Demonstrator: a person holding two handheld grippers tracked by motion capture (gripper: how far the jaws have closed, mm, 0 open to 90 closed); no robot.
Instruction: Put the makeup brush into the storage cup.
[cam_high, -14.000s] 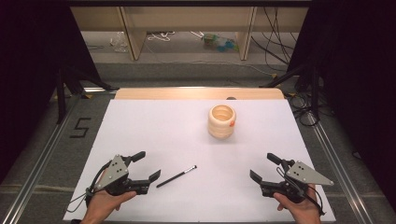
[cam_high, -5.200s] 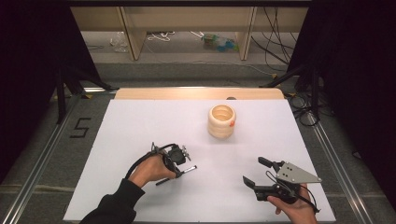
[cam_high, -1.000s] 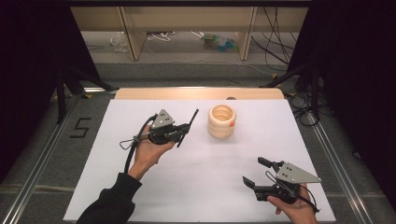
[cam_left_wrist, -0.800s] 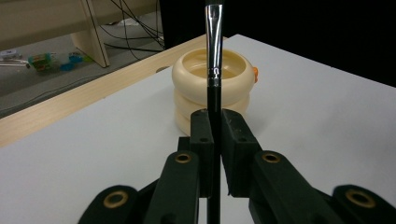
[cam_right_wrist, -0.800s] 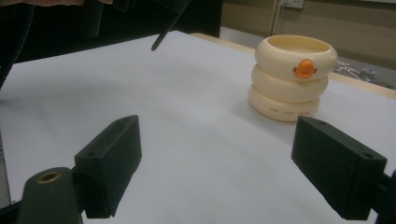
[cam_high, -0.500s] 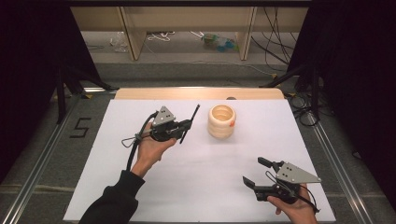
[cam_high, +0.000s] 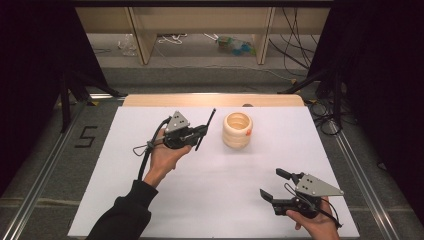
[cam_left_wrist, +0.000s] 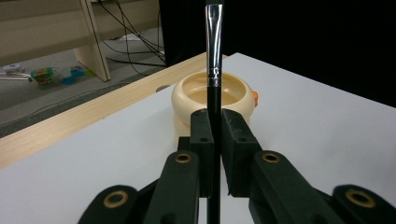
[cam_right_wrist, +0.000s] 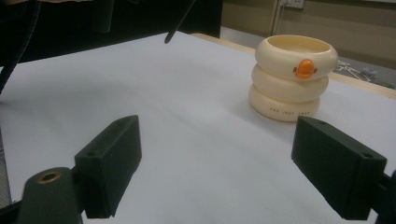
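The left gripper (cam_high: 199, 136) was clenched on a thin black brush (cam_left_wrist: 214, 70), its pads (cam_left_wrist: 201, 140) pressed to the handle from both sides, with the silver ferrule rising above them and the bristle end out of frame at the top of the left gripper view. In the high view the brush (cam_high: 205, 129) slanted up toward 1 o'clock, held in the air clear of the tabletop (cam_high: 150, 200). The cream ringed cup (cam_high: 237, 130) stood just beside it at 3 o'clock, near the tabletop's far edge.

If the brush was meant for the cup, the step seemed to call for carrying it over the open mouth first, tipping it nearly upright, then lowering it straight so the lower end cleared the rim rather than knocking the light cup toward the wooden strip (cam_high: 150, 100) behind it.

The right gripper (cam_high: 272, 186) rested at 5 o'clock with its jaws spread wide and nothing between them, well apart from the cup (cam_right_wrist: 292, 77). Bare white surface lay between the 2 hands, leaving ample room; the far edge was the only close boundary.
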